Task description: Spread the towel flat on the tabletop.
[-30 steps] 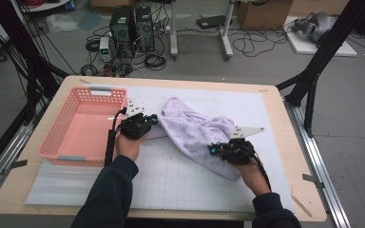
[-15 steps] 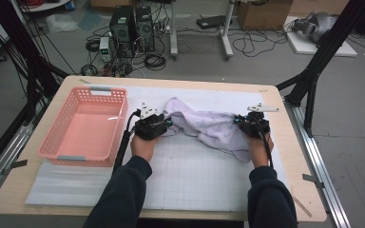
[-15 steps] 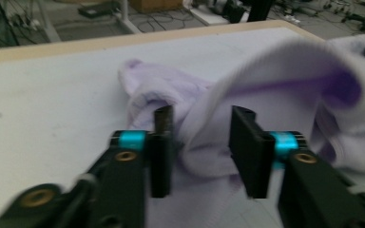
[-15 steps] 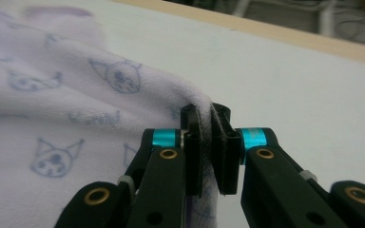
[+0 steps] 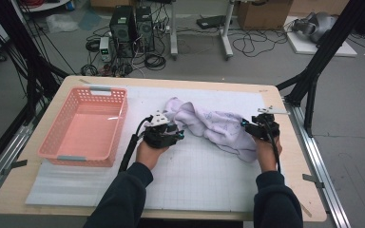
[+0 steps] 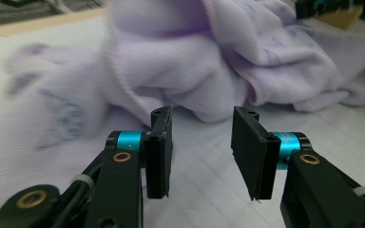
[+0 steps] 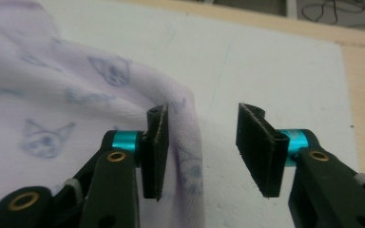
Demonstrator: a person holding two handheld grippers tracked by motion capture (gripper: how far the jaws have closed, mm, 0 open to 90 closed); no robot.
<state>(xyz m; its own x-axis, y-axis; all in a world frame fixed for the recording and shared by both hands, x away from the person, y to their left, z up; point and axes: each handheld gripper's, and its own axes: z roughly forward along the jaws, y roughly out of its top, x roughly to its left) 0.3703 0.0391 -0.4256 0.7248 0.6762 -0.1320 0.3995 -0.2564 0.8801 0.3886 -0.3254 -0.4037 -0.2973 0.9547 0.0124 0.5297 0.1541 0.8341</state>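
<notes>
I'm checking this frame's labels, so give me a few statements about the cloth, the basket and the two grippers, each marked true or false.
1. The lilac cloth lies bunched on the white mat. True.
2. The cloth lies inside the pink basket. False: it is on the mat, to the basket's right.
3. The left gripper is clamped on the cloth. False: its jaws stand apart with only mat between them.
4. The right gripper has open jaws at the cloth's edge. True.
5. The cloth is plain. False: it bears small cat faces.

We wear dark navy sleeves [image 5: 123,199]; each black tool [image 6: 202,152] shows teal collars, brass rivets, flat black pads and black cable.
</notes>
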